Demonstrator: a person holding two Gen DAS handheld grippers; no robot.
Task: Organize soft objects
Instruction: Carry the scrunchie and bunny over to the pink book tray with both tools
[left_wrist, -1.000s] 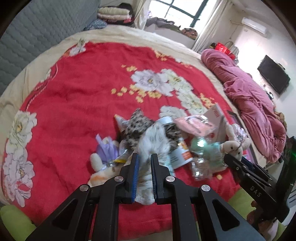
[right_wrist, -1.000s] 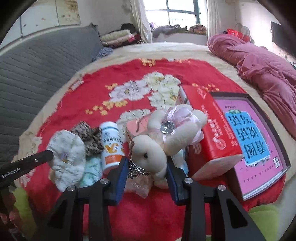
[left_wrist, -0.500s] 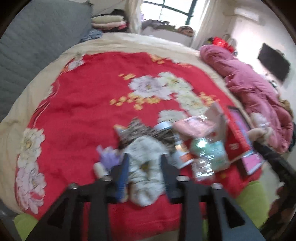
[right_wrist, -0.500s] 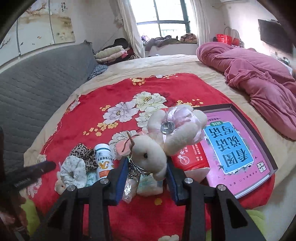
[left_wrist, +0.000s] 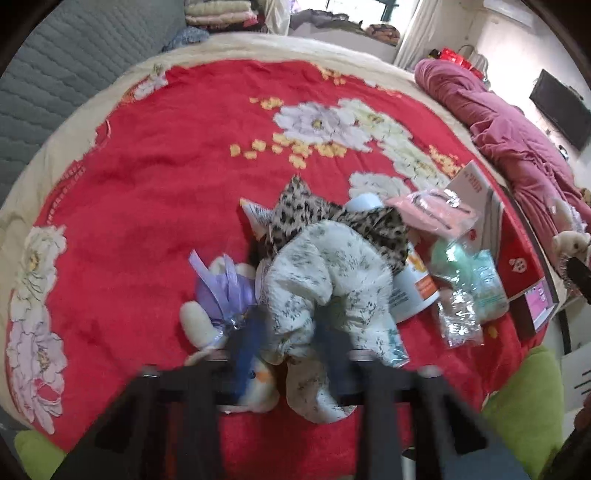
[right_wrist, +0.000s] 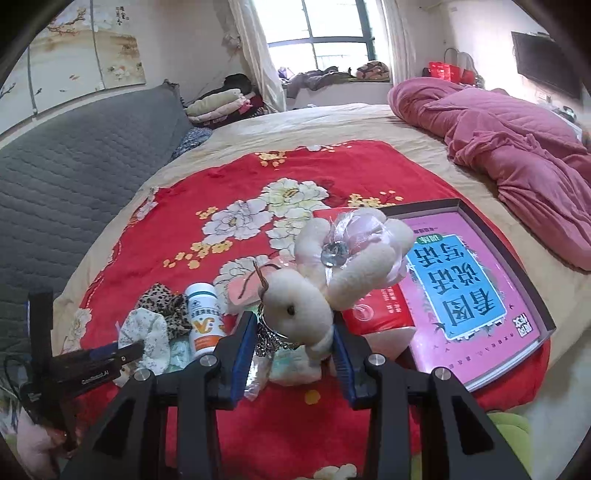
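Note:
On the red floral blanket (left_wrist: 147, 177) lies a puffy white floral cloth (left_wrist: 332, 266) with a leopard-print cloth (left_wrist: 314, 218) behind it and a small purple-ribboned plush (left_wrist: 221, 291) to its left. My left gripper (left_wrist: 290, 332), blurred, points down over the white cloth. Its jaws are closing, with the cloth bunched between them and its sides against the pads. From the right wrist view that gripper (right_wrist: 122, 350) shows at lower left. My right gripper (right_wrist: 295, 332) is shut on a cream plush rabbit (right_wrist: 295, 306) with a pink bow, held above the blanket.
A white bottle (right_wrist: 205, 321) with an orange label, a pink packet (left_wrist: 432, 210) and a green packet (left_wrist: 469, 273) lie beside the cloths. A red box (right_wrist: 376, 310) and a pink book (right_wrist: 461, 280) sit to the right. A pink quilt (right_wrist: 517, 140) lies beyond, a grey headboard (right_wrist: 74, 166) on the left.
My left gripper opened, dropped closer to the white floral cloth and now straddles it. My right gripper rose and drew back with the rabbit, then held still.

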